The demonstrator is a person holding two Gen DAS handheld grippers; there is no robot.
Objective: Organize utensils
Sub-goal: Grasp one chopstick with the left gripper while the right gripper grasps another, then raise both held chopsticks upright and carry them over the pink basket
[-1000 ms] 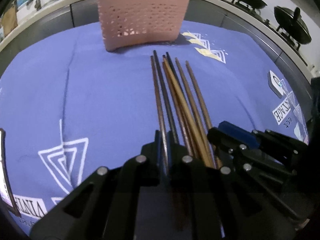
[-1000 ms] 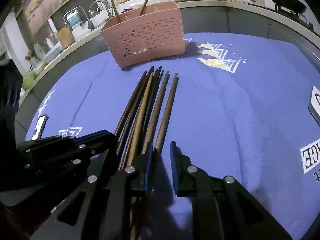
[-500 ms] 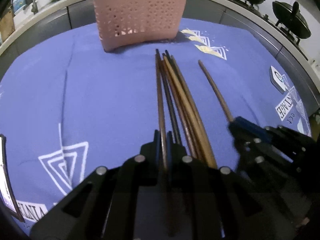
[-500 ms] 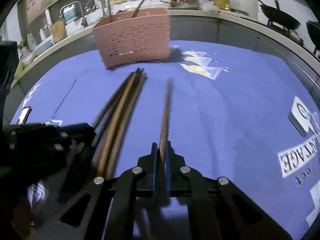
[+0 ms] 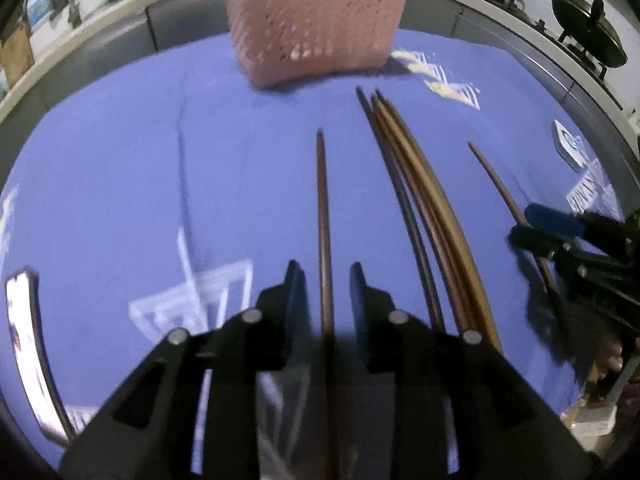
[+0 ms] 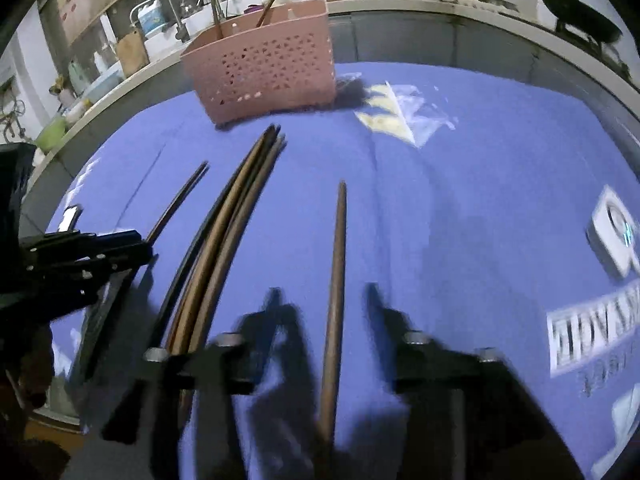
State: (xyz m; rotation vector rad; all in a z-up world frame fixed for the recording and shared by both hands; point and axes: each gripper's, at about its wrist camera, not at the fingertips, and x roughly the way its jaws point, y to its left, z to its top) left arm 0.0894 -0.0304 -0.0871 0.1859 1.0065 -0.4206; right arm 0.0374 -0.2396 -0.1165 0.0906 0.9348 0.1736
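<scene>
A blue-clothed table carries a pink perforated basket at its far side. A chopstick bundle lies in the middle. The left gripper and right gripper each have fingers spread around a single chopstick.

Bundle of brown chopsticks flat on cloth, two singles apart – pink basket upright behind

A blue patterned cloth is covering the desk. Behind it a grey counter is curving round, carrying a tap, bottles and a cutting board. Dark woks are sitting on the right.
</scene>
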